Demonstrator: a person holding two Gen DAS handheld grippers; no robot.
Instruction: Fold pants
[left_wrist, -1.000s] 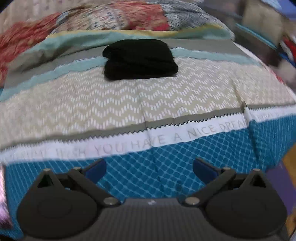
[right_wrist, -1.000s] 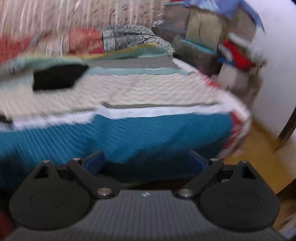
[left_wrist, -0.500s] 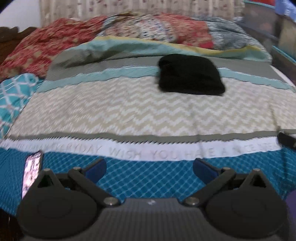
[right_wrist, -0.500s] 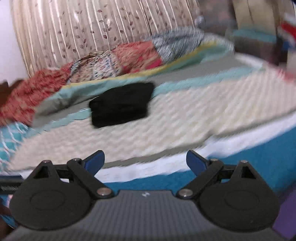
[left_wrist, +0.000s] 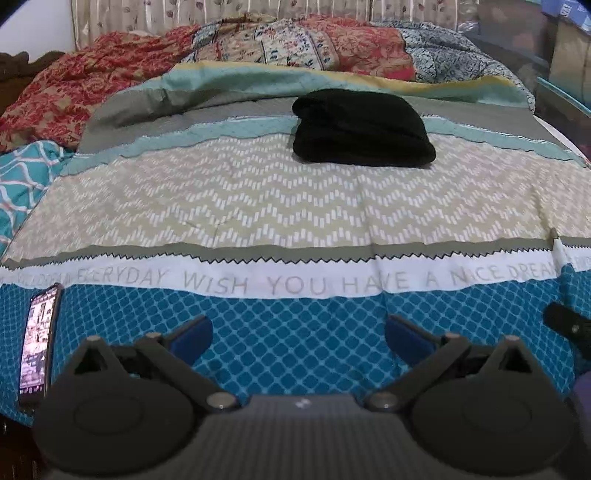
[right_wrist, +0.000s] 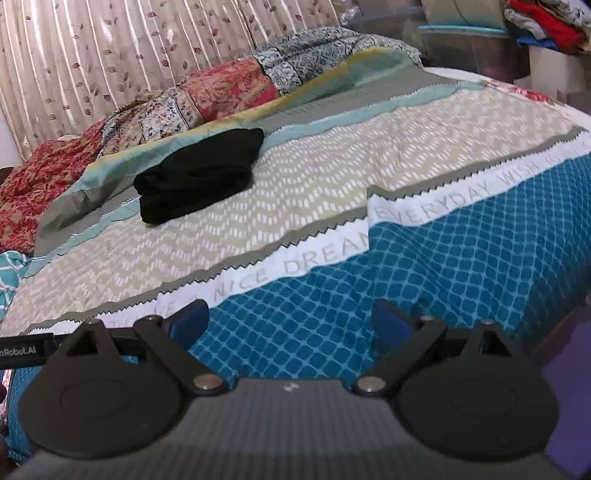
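Our left black two-finger gripper (left_wrist: 298, 334): blue-padded fingers (left_wrist: 192, 334) spread wide, nothing between them, held level. Our right black two-finger gripper (right_wrist: 291, 323): likewise spread wide, holding nothing, just beside the left.

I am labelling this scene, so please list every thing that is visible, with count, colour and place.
pants: one, black, folded, far on the bedspread
bedspread: one, teal, beige, grey and white bands, covers the bed
quilt: one, red floral patchwork, bunched at the far end
phone: one, screen lit, near left edge of bedspread
curtain: one, beige with leaves, behind the bed
left gripper: black, blue pads, open, empty
right gripper: same, open, empty
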